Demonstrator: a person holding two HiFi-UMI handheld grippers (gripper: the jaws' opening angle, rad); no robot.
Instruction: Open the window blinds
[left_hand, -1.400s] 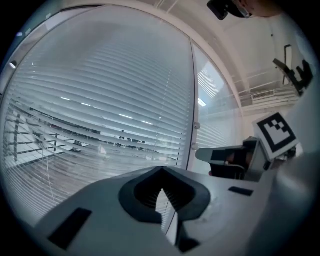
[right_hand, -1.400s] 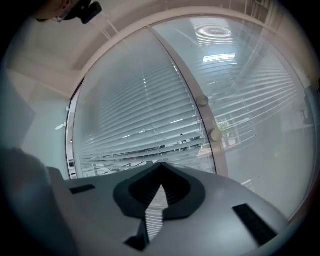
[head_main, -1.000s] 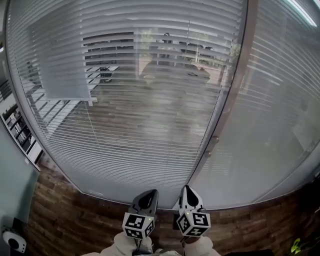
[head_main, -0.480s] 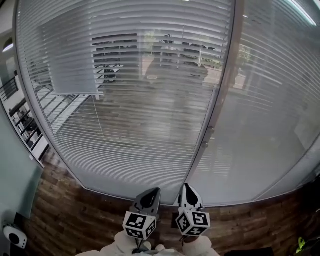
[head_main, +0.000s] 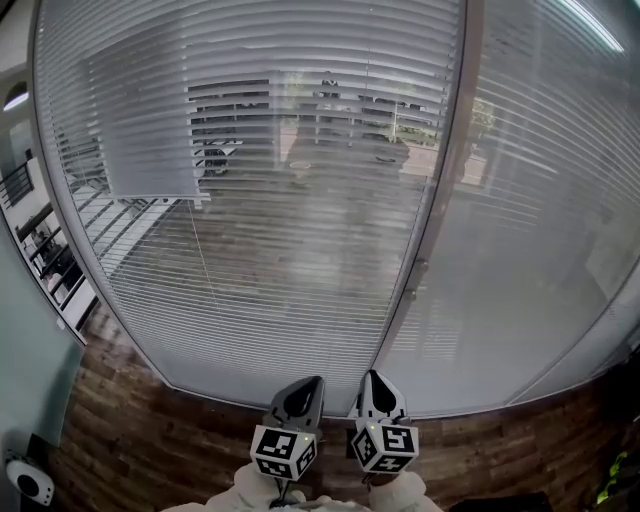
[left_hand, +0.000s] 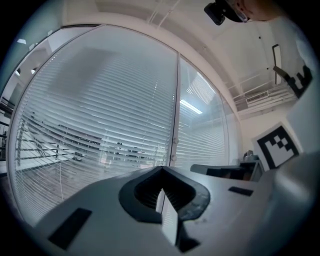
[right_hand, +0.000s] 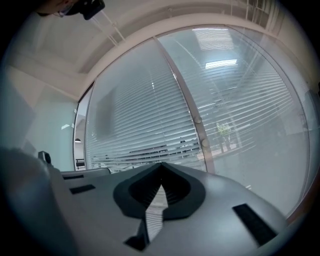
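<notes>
Pale slatted window blinds (head_main: 280, 220) hang behind a glass wall, slats tilted so the room beyond shows dimly. A second blind (head_main: 545, 220) fills the pane to the right of a vertical frame post (head_main: 445, 190), which carries two small knobs (head_main: 412, 280). A thin cord (head_main: 205, 270) hangs in front of the left blind. My left gripper (head_main: 300, 385) and right gripper (head_main: 372, 378) sit side by side low in the head view, both shut on nothing and pointing at the glass from a distance. In the left gripper view the knobs (left_hand: 174, 150) lie ahead; the right gripper view shows the post (right_hand: 200, 132) too.
Dark wooden floor (head_main: 130, 440) runs up to the foot of the glass. A teal wall (head_main: 20, 350) closes the left side, with a small white device (head_main: 25, 485) on the floor beside it. Something yellow-green (head_main: 610, 490) shows at the bottom right corner.
The glass wall and left frame have shifted rightward in the head view. Both grippers stay together at the bottom, shut throughout.
</notes>
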